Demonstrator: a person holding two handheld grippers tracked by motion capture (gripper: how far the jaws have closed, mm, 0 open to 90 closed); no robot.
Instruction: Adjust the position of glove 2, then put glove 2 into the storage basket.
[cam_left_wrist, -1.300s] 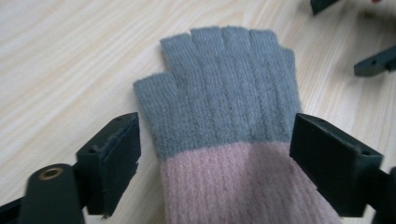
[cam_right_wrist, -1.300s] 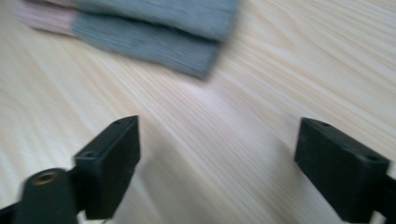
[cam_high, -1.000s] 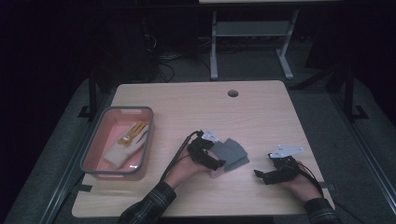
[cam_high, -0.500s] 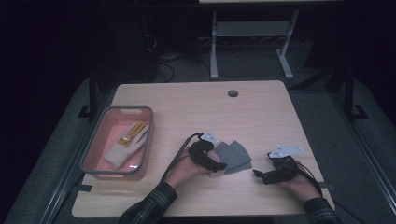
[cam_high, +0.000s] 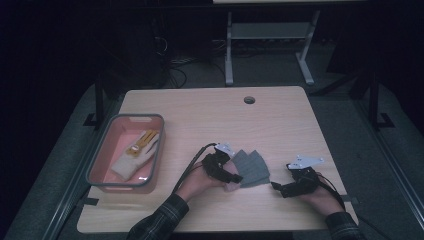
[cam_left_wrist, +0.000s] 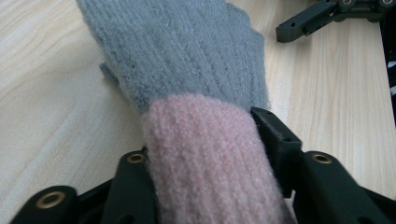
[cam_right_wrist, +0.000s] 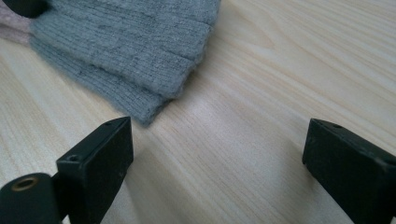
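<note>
A grey knitted glove with a fuzzy pink cuff (cam_high: 251, 167) lies flat at lower centre of the pale wooden desk (cam_high: 280, 120). The left gripper (cam_left_wrist: 205, 154), jaws just closing, pinches its cuff; the right gripper (cam_right_wrist: 217, 154) sits spread. One cream-and-yellow glove (cam_high: 134, 154) lies in one pink tray (cam_high: 100, 159).

The knitted glove (cam_left_wrist: 187, 60) at the middle of the left gripper view is grey with a fuzzy pink cuff (cam_left_wrist: 210, 158) — ribbed knit throughout. The table (cam_high: 210, 115) is pale wood with fine grain. At the left of the high view, the tray (cam_high: 100, 155) is pink with a grey rim — its glove (cam_high: 132, 157) white with yellow-orange fingers. Both sleeves (cam_high: 160, 222) are dark plaid.
</note>
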